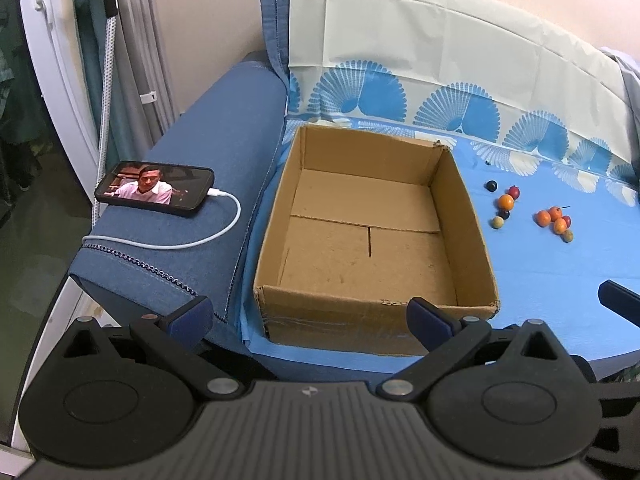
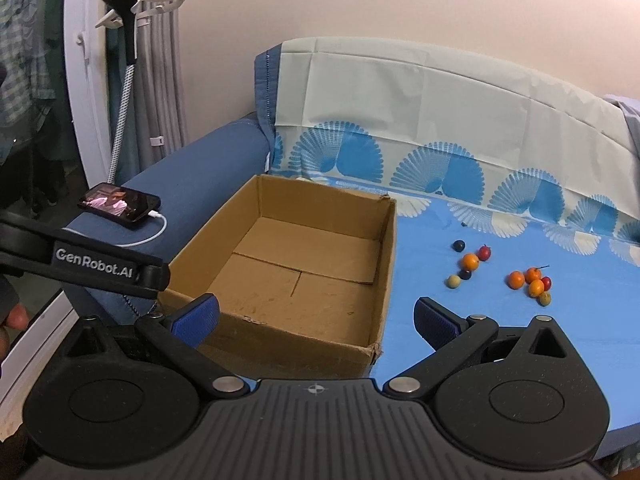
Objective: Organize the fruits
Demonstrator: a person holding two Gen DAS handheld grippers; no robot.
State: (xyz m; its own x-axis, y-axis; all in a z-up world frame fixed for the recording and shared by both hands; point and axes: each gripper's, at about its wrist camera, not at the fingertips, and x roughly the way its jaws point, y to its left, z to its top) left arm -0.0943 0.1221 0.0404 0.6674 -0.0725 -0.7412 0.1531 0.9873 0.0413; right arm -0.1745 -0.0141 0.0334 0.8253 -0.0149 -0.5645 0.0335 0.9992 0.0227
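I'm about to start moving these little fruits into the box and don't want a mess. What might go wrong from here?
1. The fruits are small, round and bunched close together on the smooth blue cloth; closing on one may nudge its neighbours and send them rolling.
2. The cardboard box has tall walls; a low carry might clip its rim.
3. The phone lies on the armrest with its cable looped; the left gripper may snag it.

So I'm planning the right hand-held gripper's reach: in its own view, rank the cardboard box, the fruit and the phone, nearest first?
1. Cardboard box, directly ahead, left of centre.
2. Fruit, ahead, right, on the blue sheet.
3. Phone, far left, on the armrest.
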